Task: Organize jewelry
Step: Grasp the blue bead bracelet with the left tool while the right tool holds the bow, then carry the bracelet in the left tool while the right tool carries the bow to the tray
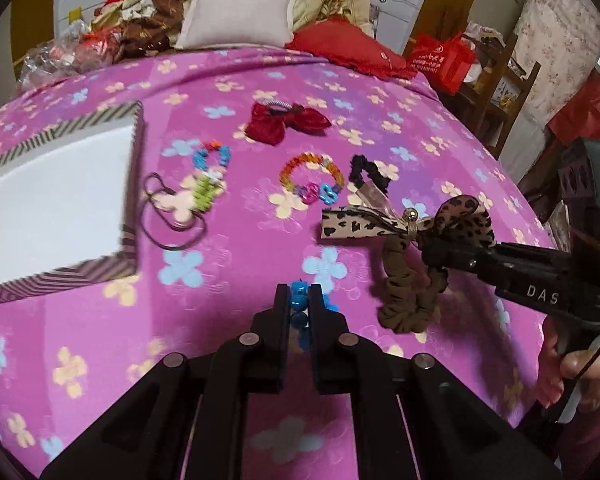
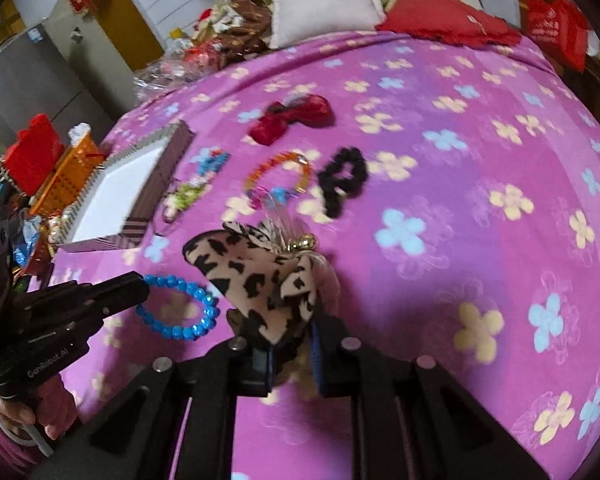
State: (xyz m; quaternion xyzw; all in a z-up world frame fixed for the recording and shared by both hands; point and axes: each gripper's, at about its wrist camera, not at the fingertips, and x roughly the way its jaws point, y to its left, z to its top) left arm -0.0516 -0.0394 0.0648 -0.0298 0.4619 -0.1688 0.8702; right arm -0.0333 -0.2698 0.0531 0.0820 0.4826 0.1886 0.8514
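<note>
My left gripper [image 1: 299, 300] is shut on a blue bead bracelet [image 2: 180, 306], held low over the purple flowered bedspread [image 1: 240, 248]. My right gripper [image 2: 292, 344] is shut on a leopard-print bow scrunchie [image 1: 412, 248], lifted above the bed at the right of the left wrist view. An open white-lined striped box [image 1: 52, 200] sits at the left. On the bed lie a red bow [image 1: 286, 122], a multicolour bead bracelet [image 1: 312, 178], a blue-green bead bracelet [image 1: 208, 176], a black scrunchie [image 1: 366, 172] and a thin dark hair tie [image 1: 172, 220].
A grey pillow [image 1: 236, 14], a red cushion [image 1: 348, 52] and piled fabric line the bed's far end. An orange basket [image 2: 66, 172] and red boxes stand beyond the box at the bed's left edge. Wooden shelves with red bags [image 1: 440, 64] stand to the right.
</note>
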